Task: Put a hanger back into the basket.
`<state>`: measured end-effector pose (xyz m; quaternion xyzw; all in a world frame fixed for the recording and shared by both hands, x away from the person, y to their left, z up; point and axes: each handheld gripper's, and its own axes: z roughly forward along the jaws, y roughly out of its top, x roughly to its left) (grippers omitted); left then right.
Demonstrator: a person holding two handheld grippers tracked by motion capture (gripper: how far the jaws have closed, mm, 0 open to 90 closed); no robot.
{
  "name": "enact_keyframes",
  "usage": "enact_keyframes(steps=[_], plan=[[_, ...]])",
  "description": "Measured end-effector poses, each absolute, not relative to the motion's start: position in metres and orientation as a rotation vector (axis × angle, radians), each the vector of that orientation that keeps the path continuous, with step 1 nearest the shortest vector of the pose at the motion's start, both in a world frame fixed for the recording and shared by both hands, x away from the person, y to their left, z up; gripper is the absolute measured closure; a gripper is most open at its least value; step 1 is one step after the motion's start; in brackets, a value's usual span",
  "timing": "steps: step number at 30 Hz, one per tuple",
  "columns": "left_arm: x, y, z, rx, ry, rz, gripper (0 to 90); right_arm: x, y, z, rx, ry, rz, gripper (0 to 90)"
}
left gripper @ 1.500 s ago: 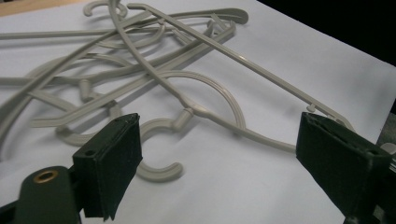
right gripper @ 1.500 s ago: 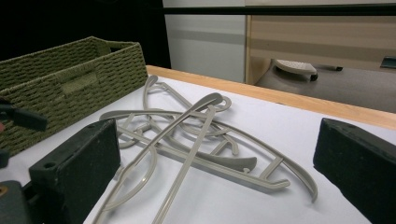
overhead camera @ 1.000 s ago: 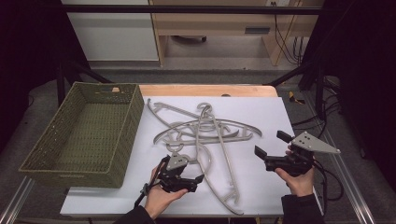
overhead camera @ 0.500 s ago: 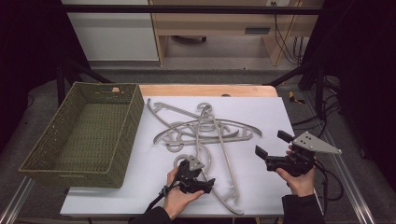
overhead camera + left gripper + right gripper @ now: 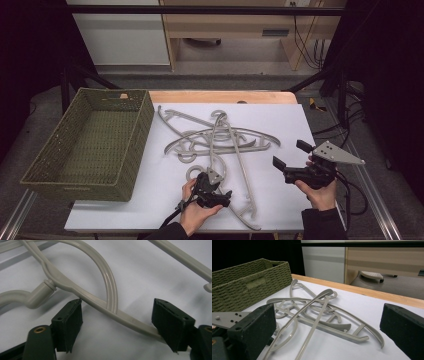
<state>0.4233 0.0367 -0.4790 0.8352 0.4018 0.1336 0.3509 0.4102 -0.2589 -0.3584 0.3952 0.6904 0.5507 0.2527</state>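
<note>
Several grey plastic hangers [image 5: 225, 137] lie tangled on the white tabletop. My left gripper [image 5: 212, 184] is low over the nearest hanger [image 5: 242, 215], near its hook. In the left gripper view, the gripper [image 5: 117, 302] straddles that hanger's arm [image 5: 95, 302], which crosses slantwise between the two pads. The jaws stand wide and have just been closing a little, and no firm grip shows. My right gripper [image 5: 290, 154] hovers open at the table's right side with nothing between its jaws. In its own view, the right gripper [image 5: 329, 307] faces the hanger pile [image 5: 317, 312].
A green woven basket [image 5: 145, 120] stands at the left of the table, open side up with nothing in it, and its wall [image 5: 244, 285] also shows in the right gripper view. A wooden strip [image 5: 225, 96] edges the table's far side. Black frame bars surround it.
My left gripper has moved to the right and down onto the nearest hanger. The right gripper has stayed where it was.
</note>
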Motion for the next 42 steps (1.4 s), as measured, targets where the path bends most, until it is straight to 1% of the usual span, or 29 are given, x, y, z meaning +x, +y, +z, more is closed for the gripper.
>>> enact_keyframes(steps=[5, 8, 14, 19, 25, 29, 31, 34, 35, 37, 38, 39, 42], plan=[[0.431, 0.043, -0.474, 2.174, 1.07, 0.281, 34.5, 0.41, -0.26, -0.358, 1.074, 1.875, 1.498, 0.7], [0.433, 0.048, -0.473, 2.171, 1.073, 0.264, 39.8, 0.409, -0.26, -0.357, 1.073, 1.872, 1.507, 0.8], [0.436, 0.057, -0.472, 2.167, 1.07, 0.234, 47.0, 0.409, -0.26, -0.357, 1.072, 1.875, 1.507, 0.8], [0.436, 0.06, -0.471, 2.182, 1.065, 0.231, 49.0, 0.409, -0.26, -0.357, 1.072, 1.878, 1.503, 0.9], [0.435, 0.068, -0.469, 2.201, 1.065, 0.204, 54.5, 0.409, -0.26, -0.357, 1.071, 1.883, 1.501, 1.0], [0.429, 0.072, -0.469, 2.204, 1.052, 0.227, 56.1, 0.41, -0.259, -0.358, 1.069, 1.889, 1.499, 1.1], [0.428, 0.072, -0.47, 2.189, 1.06, 0.228, 55.4, 0.41, -0.259, -0.358, 1.073, 1.889, 1.498, 1.1], [0.425, 0.069, -0.471, 2.18, 1.06, 0.222, 47.5, 0.41, -0.259, -0.358, 1.069, 1.889, 1.498, 1.2], [0.424, 0.068, -0.471, 2.187, 1.059, 0.234, 46.6, 0.41, -0.259, -0.358, 1.069, 1.889, 1.498, 1.3], [0.422, 0.067, -0.471, 2.205, 1.055, 0.272, 49.0, 0.41, -0.259, -0.358, 1.074, 1.89, 1.499, 1.2], [0.422, 0.067, -0.472, 2.204, 1.056, 0.296, 53.1, 0.41, -0.259, -0.358, 1.069, 1.891, 1.497, 1.3], [0.422, 0.067, -0.471, 2.206, 1.055, 0.295, 54.7, 0.41, -0.258, -0.358, 1.07, 1.892, 1.498, 1.3], [0.423, 0.068, -0.471, 2.209, 1.058, 0.289, 55.9, 0.41, -0.258, -0.358, 1.069, 1.89, 1.501, 1.3]])
